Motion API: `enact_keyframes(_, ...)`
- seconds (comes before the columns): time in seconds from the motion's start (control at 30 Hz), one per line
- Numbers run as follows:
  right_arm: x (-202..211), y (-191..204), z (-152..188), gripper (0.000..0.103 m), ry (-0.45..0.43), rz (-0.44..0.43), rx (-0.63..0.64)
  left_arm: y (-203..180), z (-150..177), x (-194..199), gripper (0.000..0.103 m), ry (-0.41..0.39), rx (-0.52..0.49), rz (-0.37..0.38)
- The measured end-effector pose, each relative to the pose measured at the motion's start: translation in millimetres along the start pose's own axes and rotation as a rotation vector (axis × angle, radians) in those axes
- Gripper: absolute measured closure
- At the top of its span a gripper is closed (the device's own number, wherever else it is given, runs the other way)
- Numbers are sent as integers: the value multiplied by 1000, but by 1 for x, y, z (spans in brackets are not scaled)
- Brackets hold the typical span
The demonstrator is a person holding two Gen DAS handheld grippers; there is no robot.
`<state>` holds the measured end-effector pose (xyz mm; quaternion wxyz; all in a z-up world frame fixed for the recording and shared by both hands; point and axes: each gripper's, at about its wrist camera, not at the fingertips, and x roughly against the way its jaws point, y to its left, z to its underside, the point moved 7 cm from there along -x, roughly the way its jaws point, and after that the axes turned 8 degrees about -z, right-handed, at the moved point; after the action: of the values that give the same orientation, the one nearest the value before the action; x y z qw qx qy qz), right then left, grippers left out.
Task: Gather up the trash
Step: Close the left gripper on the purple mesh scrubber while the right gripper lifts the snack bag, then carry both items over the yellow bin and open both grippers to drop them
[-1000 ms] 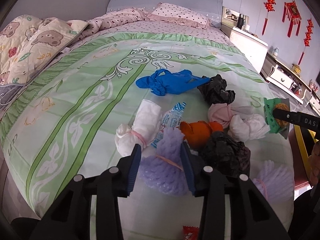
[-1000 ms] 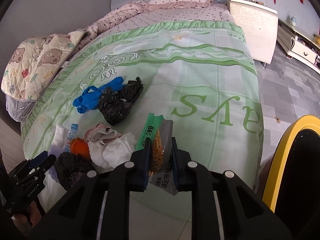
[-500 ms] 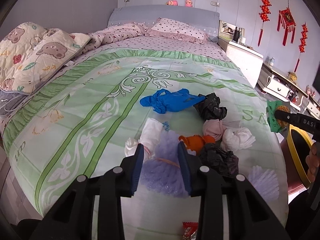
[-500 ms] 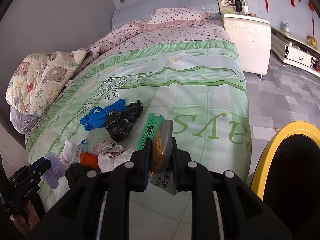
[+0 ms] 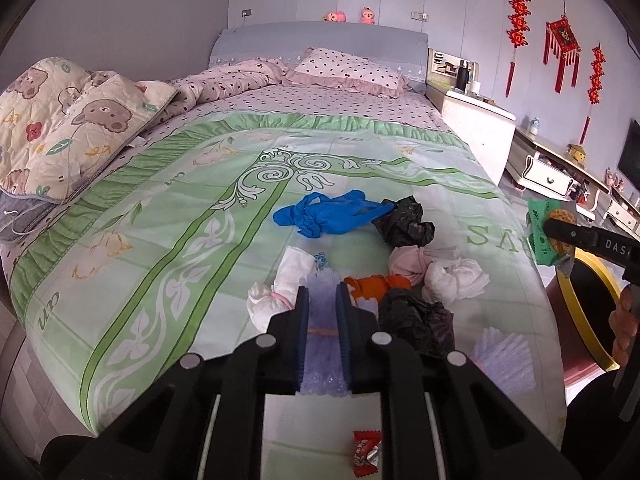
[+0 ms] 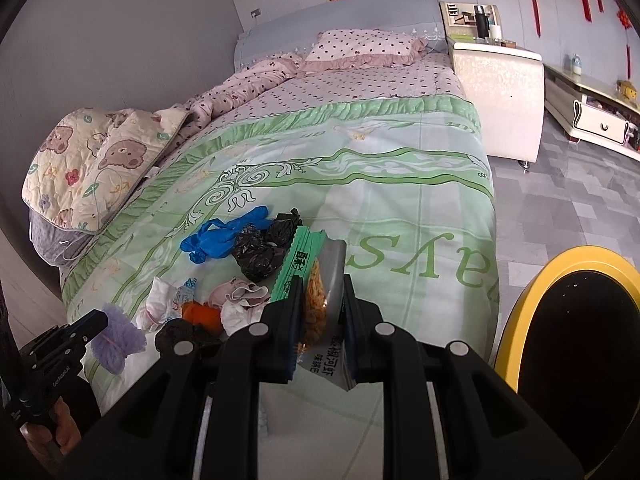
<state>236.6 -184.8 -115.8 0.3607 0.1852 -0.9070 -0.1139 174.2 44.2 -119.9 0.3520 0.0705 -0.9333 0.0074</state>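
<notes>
- Left hand-held gripper [image 5: 322, 322] is clamped on a lilac foam net sleeve [image 5: 322, 364], pads pressing its sides just above the pink rubber band at its waist; the sleeve hangs clear of the bed [image 5: 168, 216], over its near end.
- That foam looks feather-light and squashy. It will crush rather than slip, so a pinch near the banded middle should do.
- Right hand-held gripper [image 6: 320, 312] is closed on a snack packet [image 6: 320, 280], green strip on one side, clear window showing orange crisps. It is held up near the yellow-rimmed bin [image 6: 520, 300] beside the bed's foot.
- The packet is thin, crackly film, probably slick; gripping across the flat body, as now, looks safer than the sealed edge.
- Waiting on the bedcover near the foot: blue plastic bag [image 5: 324, 216], two crumpled black bags [image 5: 404, 220] [image 5: 416, 318], pink-and-white wads [image 5: 408, 262], an orange scrap [image 5: 376, 286], a white bundle with a pink band [image 5: 280, 288], a second foam sleeve [image 5: 504, 360] and a red sweet wrapper [image 5: 366, 452].
- All soft and light; bags should be pinched at a bunched fold, since flat film may slide away.
- Writing: Chinese characters on the packet, not fully legible to me; "DAS" on the right gripper's arm; "GenRobot.AI", I think, on the left one's; large green letters "says" upside down on the bedcover.
</notes>
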Motion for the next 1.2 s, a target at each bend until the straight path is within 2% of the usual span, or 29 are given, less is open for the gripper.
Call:
enact_keyframes(0.3, 28, 12, -4, 85, -19, -54, -17, -9, -18, 32, 90, -47, -16, 49)
enact_keyframes(0.43, 40, 15, -8, 85, -17, -52, -11, -18, -29, 42, 92, -59, -22, 71)
enact_keyframes(0.8, 82, 9, -27, 85, -58, -30, 13, -51, -55, 58, 92, -93, -54, 124)
enact_keyframes(1.2, 141, -21, -47, 85, -123, 36, 11, -116, -78, 79, 92, -130, -125, 220)
